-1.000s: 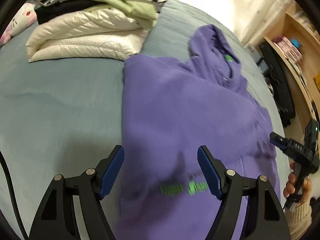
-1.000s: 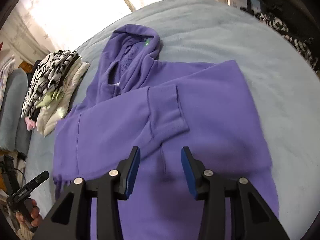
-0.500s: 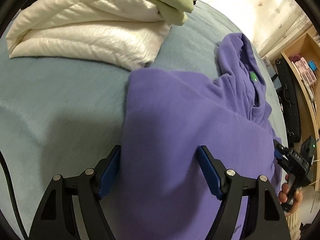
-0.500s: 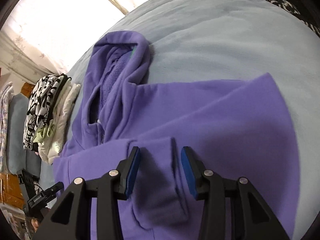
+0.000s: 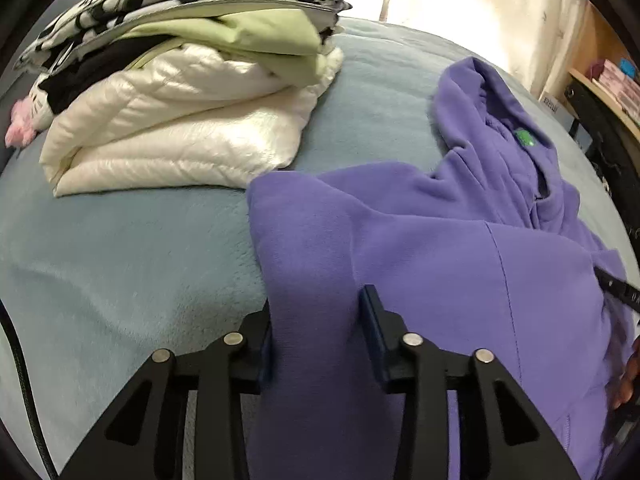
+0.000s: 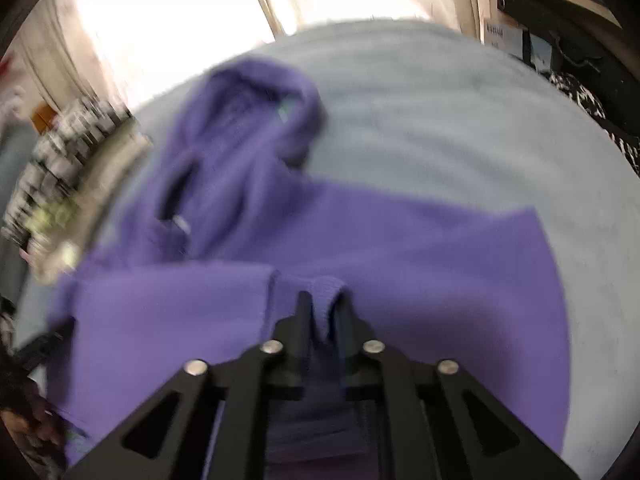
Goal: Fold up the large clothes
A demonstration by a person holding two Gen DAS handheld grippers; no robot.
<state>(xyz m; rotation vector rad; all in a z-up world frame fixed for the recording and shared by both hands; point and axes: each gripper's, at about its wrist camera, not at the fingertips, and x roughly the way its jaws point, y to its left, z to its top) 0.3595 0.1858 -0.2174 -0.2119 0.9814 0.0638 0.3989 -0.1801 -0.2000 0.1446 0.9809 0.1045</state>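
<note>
hoodie: purple fleece hoodie (image 5: 460,240) lying flat on the bed, hood end pointing away from both cameras toward the curtains, body spread toward the grippers
hood: hood (image 5: 492,136) sits bunched at the far end of the hoodie, little green tag (image 5: 525,138) showing inside it
sleeve cuff: ribbed cuff (image 6: 325,292) of a sleeve folded across the hoodie's front, pinched up into a small hump
left gripper: left gripper (image 5: 316,320) is on the hoodie's left side edge, jaws narrowed with a thick fold of the purple fabric filling the gap between them, so it's holding the edge
right gripper: right gripper (image 6: 322,308) is over the middle of the hoodie's front, jaws nearly closed and clamped on that cuff
bed: pale blue fuzzy bed cover (image 5: 120,264) under the hoodie, bare on both sides of it
clothes pile: stack of folded clothes (image 5: 184,92) just beyond the hoodie's left shoulder corner, puffy white jacket at the bottom, light green piece above it, black and white patterned stuff on top, close to the hoodie but can't tell if it touches
curtains: bright curtains (image 6: 172,20) past the hood end
shelf: wooden shelf (image 5: 604,80) off beyond the hoodie's right side
view quality: right wrist view is pretty motion blurred, so fine detail there is hard to make out
</note>
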